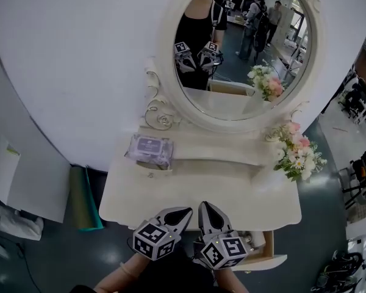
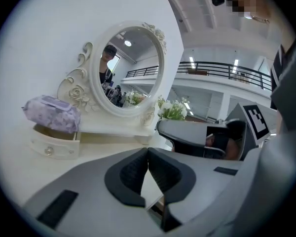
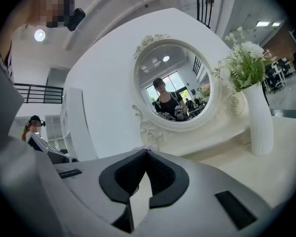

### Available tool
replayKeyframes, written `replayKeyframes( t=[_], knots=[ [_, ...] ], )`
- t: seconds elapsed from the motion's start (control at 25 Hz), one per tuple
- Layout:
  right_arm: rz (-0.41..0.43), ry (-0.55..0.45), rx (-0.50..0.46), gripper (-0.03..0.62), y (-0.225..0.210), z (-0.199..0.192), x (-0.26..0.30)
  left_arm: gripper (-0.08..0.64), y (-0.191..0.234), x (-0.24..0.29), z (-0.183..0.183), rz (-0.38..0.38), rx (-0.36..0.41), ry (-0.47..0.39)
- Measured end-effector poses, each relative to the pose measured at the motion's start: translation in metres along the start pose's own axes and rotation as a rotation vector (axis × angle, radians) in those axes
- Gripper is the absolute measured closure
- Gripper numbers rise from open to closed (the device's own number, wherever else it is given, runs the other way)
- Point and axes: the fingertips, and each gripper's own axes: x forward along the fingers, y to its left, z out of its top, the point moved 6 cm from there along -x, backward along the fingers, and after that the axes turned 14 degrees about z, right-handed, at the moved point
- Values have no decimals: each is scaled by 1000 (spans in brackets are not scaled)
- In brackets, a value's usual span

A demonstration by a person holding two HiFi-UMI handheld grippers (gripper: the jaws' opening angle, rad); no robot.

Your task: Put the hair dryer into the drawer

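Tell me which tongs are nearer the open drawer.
Right. The right tongs are close beside the drawer, on its left; the left tongs lie farther left, beyond the right ones.

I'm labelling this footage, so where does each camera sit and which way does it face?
Head view: on the person's head, looking steeply down at the dressing table; left gripper and right gripper show at bottom.
Left gripper view: on the left gripper, looking along its shut jaws toward the wipes pack; right gripper at right.
Right gripper view: on the right gripper, looking along its shut jaws toward the vase.
Shared: all three show the mirror.
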Motion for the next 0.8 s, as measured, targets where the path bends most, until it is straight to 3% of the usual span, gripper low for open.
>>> replayKeyframes(
  t=[0.24,0.8],
  knots=[
    [19,34,1,598,8,-8,13,549,16,-10,0,45,-33,-15],
    [-10,54,16,598,5,-13,7,549,10,-7,-2,17,-29,0]
  ],
)
